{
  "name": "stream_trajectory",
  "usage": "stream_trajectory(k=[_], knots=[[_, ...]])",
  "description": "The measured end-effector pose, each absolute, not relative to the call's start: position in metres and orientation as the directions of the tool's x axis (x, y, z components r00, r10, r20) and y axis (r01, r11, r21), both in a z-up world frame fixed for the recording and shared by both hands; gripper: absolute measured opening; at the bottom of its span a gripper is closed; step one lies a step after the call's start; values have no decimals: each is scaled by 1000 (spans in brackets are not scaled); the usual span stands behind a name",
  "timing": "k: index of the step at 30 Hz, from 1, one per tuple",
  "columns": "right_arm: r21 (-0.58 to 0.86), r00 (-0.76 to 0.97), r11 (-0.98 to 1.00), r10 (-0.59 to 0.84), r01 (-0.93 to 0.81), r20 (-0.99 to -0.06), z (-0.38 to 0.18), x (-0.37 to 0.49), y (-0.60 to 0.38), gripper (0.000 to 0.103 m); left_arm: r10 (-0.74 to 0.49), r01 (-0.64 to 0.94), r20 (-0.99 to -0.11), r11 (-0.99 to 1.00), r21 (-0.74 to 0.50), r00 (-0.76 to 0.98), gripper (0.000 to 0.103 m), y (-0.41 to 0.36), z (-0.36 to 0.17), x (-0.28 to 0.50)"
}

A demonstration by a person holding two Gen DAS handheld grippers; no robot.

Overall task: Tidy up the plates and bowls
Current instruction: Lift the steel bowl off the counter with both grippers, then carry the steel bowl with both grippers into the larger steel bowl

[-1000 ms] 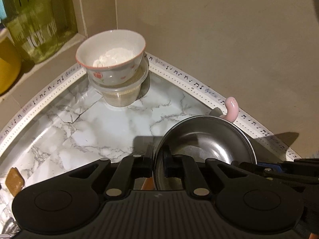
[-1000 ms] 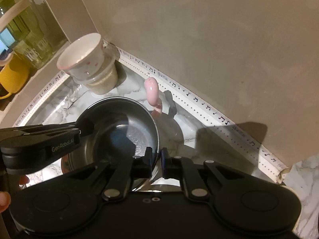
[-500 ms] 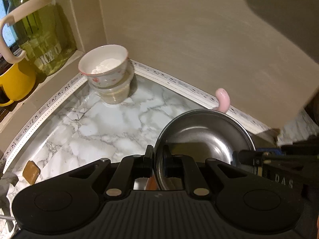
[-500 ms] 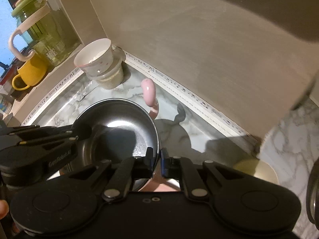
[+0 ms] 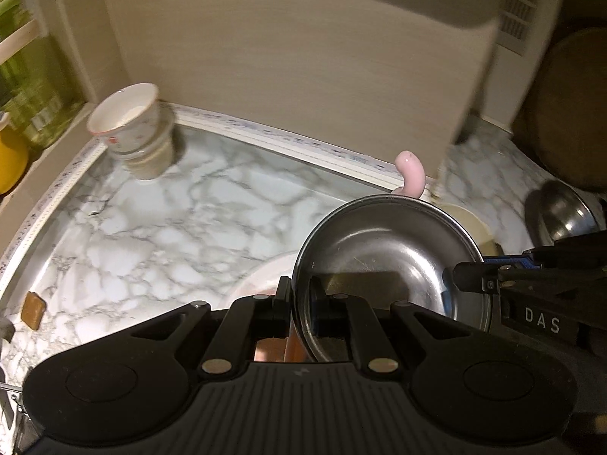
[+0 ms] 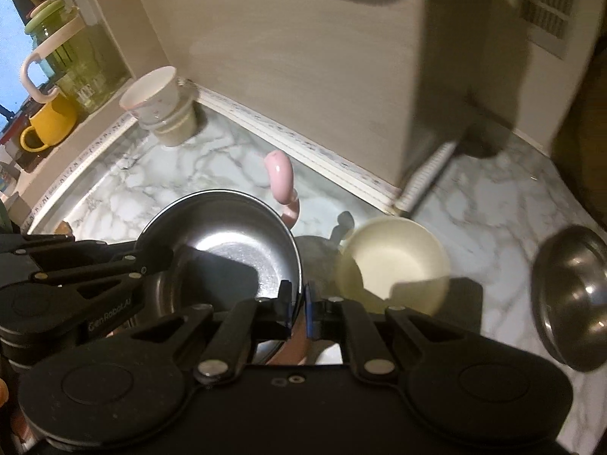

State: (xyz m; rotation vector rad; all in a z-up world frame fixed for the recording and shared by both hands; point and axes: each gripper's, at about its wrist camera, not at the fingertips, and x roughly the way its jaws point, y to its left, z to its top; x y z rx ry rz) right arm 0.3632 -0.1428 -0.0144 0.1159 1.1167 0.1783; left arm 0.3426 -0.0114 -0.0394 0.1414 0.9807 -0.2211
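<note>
A round, shallow stainless-steel bowl (image 5: 387,261) with a thin rolled rim hangs above a white-and-grey marbled countertop (image 5: 159,227), carried from two sides. The left gripper (image 5: 300,303) pinches the bowl's near rim, its jaws drawn narrow with one black finger outside the wall and one inside. The right gripper (image 6: 299,307) clamps the opposite rim in the same narrow way; in the left wrist view it enters from the right edge. The bowl's inner surface is bright, faintly scratched, and mirrors the fingers.

Behind the bowl a pink curved handle (image 6: 282,182) rises from something hidden below the bowl. Just right of the bowl stands a cream round cup (image 6: 394,261), upright and apart from it. Farther right lies a second steel bowl (image 6: 573,295), tilted, near the frame edge. In the far left corner a white bowl with small red flowers (image 5: 125,121) sits stacked in a translucent container, close to the patterned border strip (image 5: 288,140) along the beige wall. A yellow mug (image 6: 49,125) and a green glass jar (image 6: 68,45) stand on the window ledge. Open marble spreads between the corner stack and the carried bowl.
</note>
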Motion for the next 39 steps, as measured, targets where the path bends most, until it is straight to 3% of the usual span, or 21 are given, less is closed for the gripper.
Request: stream_trajectory(k=[13, 39], knots=[[149, 460, 989, 125, 15, -879, 0, 318, -223, 8, -197, 374, -833, 927, 13, 517, 9, -94, -38, 310], [121, 468, 961, -10, 249, -884, -1, 321, -420, 8, -327, 582, -824, 814, 4, 464, 9, -311, -35, 347]])
